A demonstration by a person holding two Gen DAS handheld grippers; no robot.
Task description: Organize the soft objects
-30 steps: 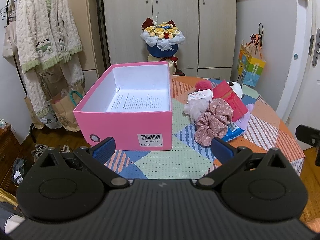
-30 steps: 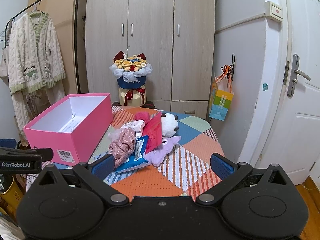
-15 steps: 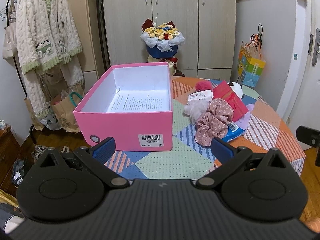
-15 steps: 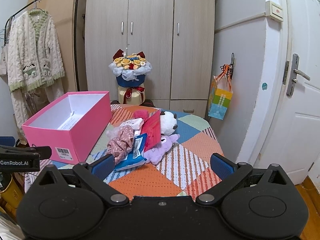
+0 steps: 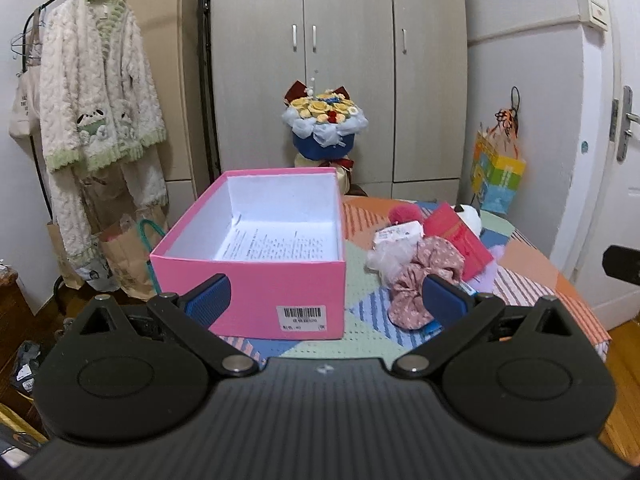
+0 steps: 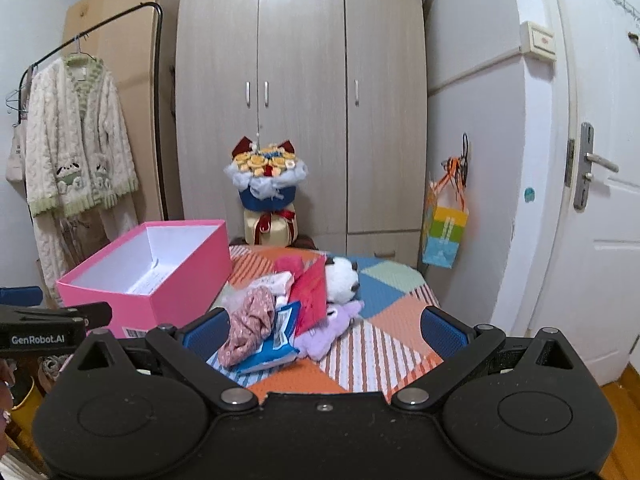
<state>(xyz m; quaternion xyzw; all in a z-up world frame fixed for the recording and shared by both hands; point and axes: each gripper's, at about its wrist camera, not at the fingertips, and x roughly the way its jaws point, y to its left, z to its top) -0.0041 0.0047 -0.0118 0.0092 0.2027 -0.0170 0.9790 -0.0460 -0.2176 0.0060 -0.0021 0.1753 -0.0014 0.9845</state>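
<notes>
An open pink box (image 5: 256, 280) (image 6: 160, 276) with a printed sheet inside stands on the left half of a patchwork-covered table (image 5: 360, 344). To its right lies a heap of soft things: a pink floral scrunchie (image 5: 420, 280) (image 6: 250, 324), a white tissue pack (image 5: 396, 234), a red pouch (image 5: 460, 240) (image 6: 310, 294), a panda plush (image 6: 340, 278), a purple plush (image 6: 332, 328) and a blue packet (image 6: 276, 340). My left gripper (image 5: 326, 298) is open, near the box's front. My right gripper (image 6: 324, 330) is open in front of the heap, holding nothing.
A flower bouquet (image 5: 324, 124) stands behind the table before a wardrobe (image 6: 300, 100). A fluffy robe (image 5: 96, 120) hangs on a rack at left, paper bags (image 5: 120, 260) below it. A colourful gift bag (image 6: 444, 232) hangs on the right wall beside a white door (image 6: 600, 200).
Both grippers have dropped lower and tilted up, so the table sits lower in both views. Nothing on the table has moved, and both grippers stay open.
</notes>
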